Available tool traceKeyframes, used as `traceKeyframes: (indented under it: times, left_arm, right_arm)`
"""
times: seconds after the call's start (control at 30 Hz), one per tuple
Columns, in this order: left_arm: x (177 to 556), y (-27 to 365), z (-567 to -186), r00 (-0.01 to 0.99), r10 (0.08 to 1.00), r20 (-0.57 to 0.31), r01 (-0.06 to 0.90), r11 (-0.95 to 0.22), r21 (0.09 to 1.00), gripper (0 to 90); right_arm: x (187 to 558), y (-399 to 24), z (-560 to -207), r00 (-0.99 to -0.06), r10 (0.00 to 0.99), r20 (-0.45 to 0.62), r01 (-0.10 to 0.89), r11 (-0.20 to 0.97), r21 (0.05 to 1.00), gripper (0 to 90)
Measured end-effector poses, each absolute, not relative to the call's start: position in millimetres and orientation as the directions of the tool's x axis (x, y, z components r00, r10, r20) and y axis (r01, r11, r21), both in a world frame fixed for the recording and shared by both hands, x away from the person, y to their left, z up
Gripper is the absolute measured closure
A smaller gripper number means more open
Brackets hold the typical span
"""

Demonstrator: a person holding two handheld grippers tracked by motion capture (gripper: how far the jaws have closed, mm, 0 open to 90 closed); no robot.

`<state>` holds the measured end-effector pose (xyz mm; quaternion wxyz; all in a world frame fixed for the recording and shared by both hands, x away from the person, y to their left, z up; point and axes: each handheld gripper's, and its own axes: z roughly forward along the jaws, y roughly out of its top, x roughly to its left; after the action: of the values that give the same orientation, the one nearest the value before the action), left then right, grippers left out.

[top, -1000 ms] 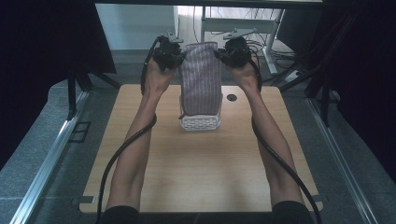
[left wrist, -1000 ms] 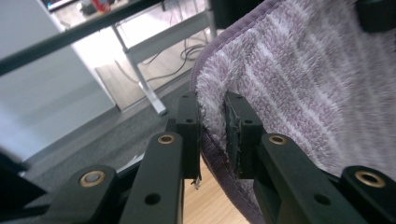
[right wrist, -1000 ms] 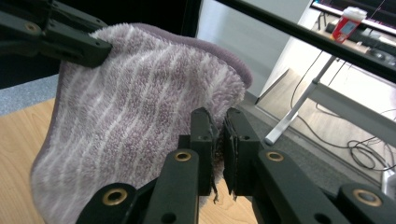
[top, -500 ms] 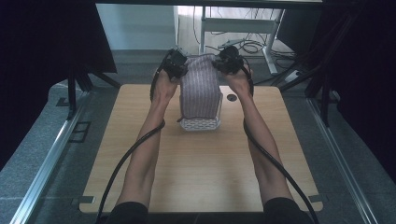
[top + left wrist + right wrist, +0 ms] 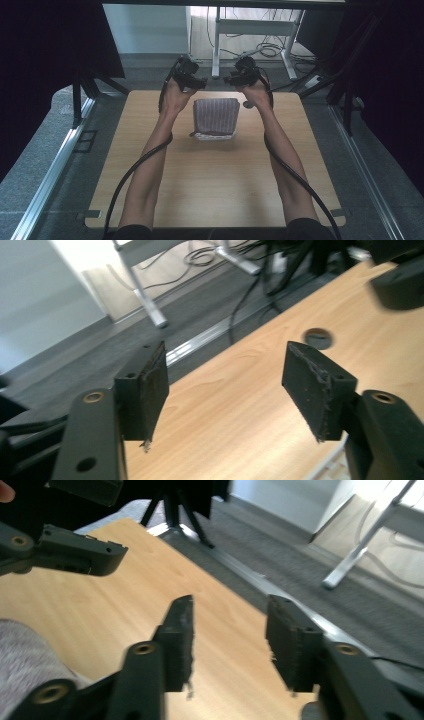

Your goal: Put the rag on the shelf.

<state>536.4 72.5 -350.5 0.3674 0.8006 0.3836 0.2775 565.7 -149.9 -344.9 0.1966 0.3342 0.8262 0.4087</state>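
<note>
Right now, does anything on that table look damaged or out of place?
Only wear: the left hand-held gripper has frayed, ragged pads. The striped cloth lies neatly folded over a white basket.

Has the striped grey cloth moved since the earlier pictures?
Yes. The striped grey cloth was held up over the table's far edge; now it lies lower and folded on the white basket, nearer the table centre, released by both tongs.

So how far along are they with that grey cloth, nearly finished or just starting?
Looks done: the grey striped cloth lies folded flat over a white mesh basket on the wooden table. In hand: nothing; the left gripper and right gripper have open, empty jaws, held past the cloth's far edge. What is left, if anything, I can't tell.
</note>
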Motion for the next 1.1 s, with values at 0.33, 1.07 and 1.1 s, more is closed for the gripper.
traceKeyframes:
  times: [0.33, 1.07, 1.1]
  left_arm:
    - [516.7, 71.9, -354.3, 0.634, 0.771, 0.050, 0.428, -0.404, 0.809, 19.2]
    - [480.3, 98.4, -371.5, 0.689, 0.723, -0.039, 0.424, -0.359, 0.831, 13.3]
    - [478.4, 99.3, -372.3, 0.693, 0.720, -0.043, 0.423, -0.357, 0.833, 13.3]
  right_arm:
    - [544.2, -149.9, -348.9, -0.710, 0.704, -0.017, 0.388, 0.411, 0.825, 37.0]
    - [497.3, -171.8, -358.9, -0.753, 0.655, 0.053, 0.382, 0.370, 0.847, 20.1]
    - [495.7, -173.1, -359.3, -0.754, 0.654, 0.058, 0.384, 0.368, 0.847, 19.6]
